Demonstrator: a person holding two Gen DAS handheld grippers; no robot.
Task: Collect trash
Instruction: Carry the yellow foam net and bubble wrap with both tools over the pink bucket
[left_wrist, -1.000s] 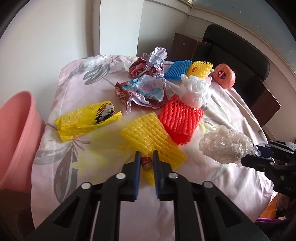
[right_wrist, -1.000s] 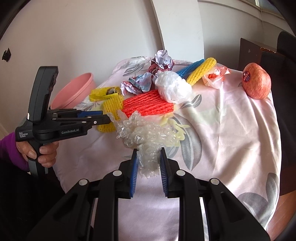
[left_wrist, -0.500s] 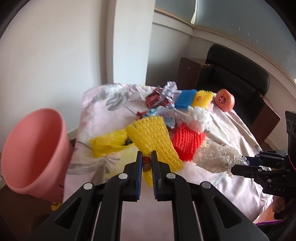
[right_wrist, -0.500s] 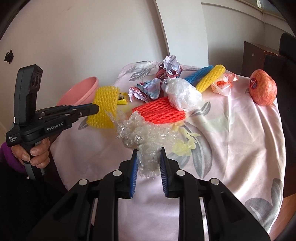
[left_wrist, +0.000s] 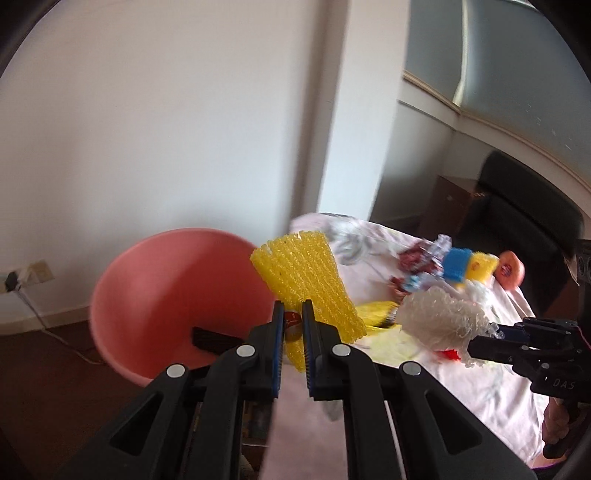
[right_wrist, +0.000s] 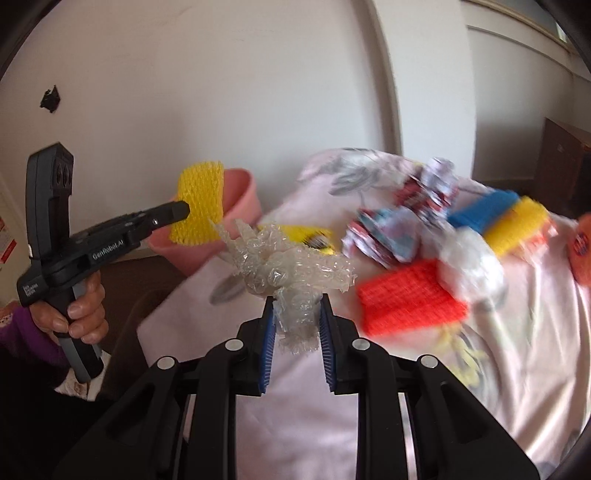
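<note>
White walls stand behind a table draped in a pale pink floral cloth (right_wrist: 535, 332), where red, blue and yellow foam nets and crumpled wrappers are strewn. Beside its edge a pink plastic basin (left_wrist: 155, 295) is seen. The left gripper (left_wrist: 293, 325) is raised level, clenched on a yellow foam mesh sleeve (left_wrist: 310, 280) held in front of the basin's rim. The right gripper (right_wrist: 296, 325) is held above the cloth, clamped on a crumpled clear bubble wrap (right_wrist: 291, 269).
</note>
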